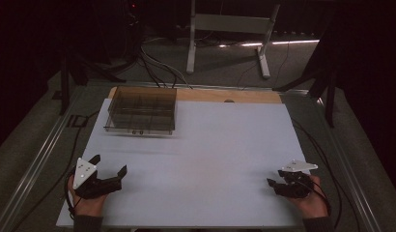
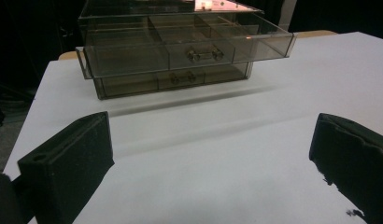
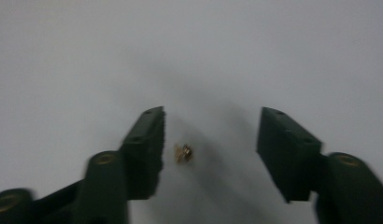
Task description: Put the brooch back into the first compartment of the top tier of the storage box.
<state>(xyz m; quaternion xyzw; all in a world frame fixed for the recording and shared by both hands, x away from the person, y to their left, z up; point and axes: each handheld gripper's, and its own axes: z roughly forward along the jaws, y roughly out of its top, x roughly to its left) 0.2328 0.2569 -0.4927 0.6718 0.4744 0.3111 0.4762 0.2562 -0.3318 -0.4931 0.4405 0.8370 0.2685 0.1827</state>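
Looking along my right gripper (image 3: 210,135), its jaws open, I see a small gold object (image 3: 183,153) between them, hugging the nine-o'clock jaw.

Dim throughout, with near-black surroundings at the upper left and right of the high view. Brightest on the white table top (image 1: 210,159), plus a thin streak of glare on the floor at upper right. Soft, faint shadows under the clear drawer box (image 2: 180,51), with a small reddish glint on its top edge. Blurred and hazy in the right gripper view, grey and vignetted toward the corners; tiny gold object (image 3: 183,153) smeared, out of focus.
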